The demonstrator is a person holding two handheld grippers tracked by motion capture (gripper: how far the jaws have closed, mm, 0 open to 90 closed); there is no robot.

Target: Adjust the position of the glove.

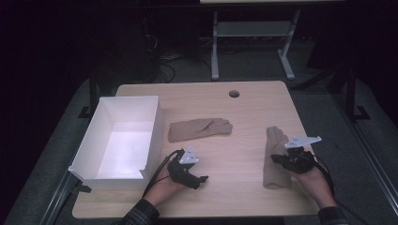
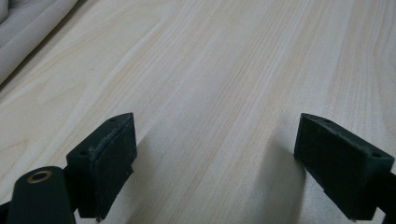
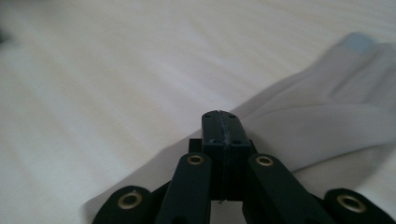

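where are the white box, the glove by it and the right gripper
white box (image 1: 149, 136), high view, right wall
glove (image 1: 199, 129), high view, palm
right gripper (image 3: 222, 122), right gripper view, shut tips

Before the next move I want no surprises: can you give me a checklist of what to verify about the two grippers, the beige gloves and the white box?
1. Right gripper closed: ok, its jaws meet.
2. Right gripper holding the beige fabric glove on the right: cannot tell; its tips sit over the cloth.
3. Left gripper ready to grasp: ok, jaws wide apart over bare light wooden table.
4. Second beige glove free: ok, flat, untouched.
5. Open white rectangular box ready to receive: ok, nothing seen inside.
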